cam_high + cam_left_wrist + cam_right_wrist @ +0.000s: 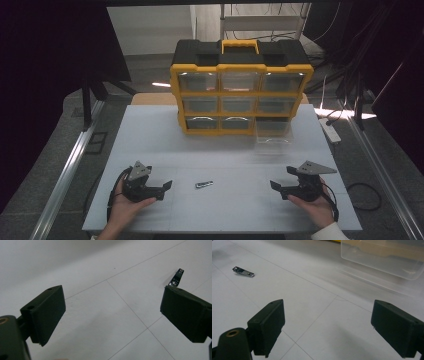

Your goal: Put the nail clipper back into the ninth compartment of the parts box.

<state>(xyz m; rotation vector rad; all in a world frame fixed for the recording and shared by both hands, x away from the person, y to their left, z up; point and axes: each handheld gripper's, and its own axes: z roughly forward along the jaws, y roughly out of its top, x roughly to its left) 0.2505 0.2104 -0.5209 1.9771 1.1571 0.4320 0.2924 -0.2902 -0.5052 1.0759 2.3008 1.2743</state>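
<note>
High view is showing one white rectangular table [150, 145], one yellow-and-black plastic drawer cabinet [241, 85], one clear plastic drawer [272, 131], one small flat silver metal clip [204, 184] and two black handheld grippers. The cabinet is standing at the table's far edge, carrying nine drawer slots in three rows of three; eight clear drawers are sitting in, and the bottom right one is sticking out onto the table. The clip is lying flat near the table's front, between the two grippers, nearer the left gripper [161, 191] than the right gripper [277, 190], touching neither. Each gripper is resting in a hand close to the front edge, jaws pointing inward at each other.

Left gripper view is showing both jaws spread wide over bare tabletop, nothing between them, the clip [176, 278] lying just beyond the right-hand jaw. Right gripper view is showing its jaws also released and wide apart, nothing gripped, with the clip [243, 271] far off at upper left and the pulled-out drawer [384, 257] ahead at upper right. Bare table is lying open between clip and cabinet.
</note>
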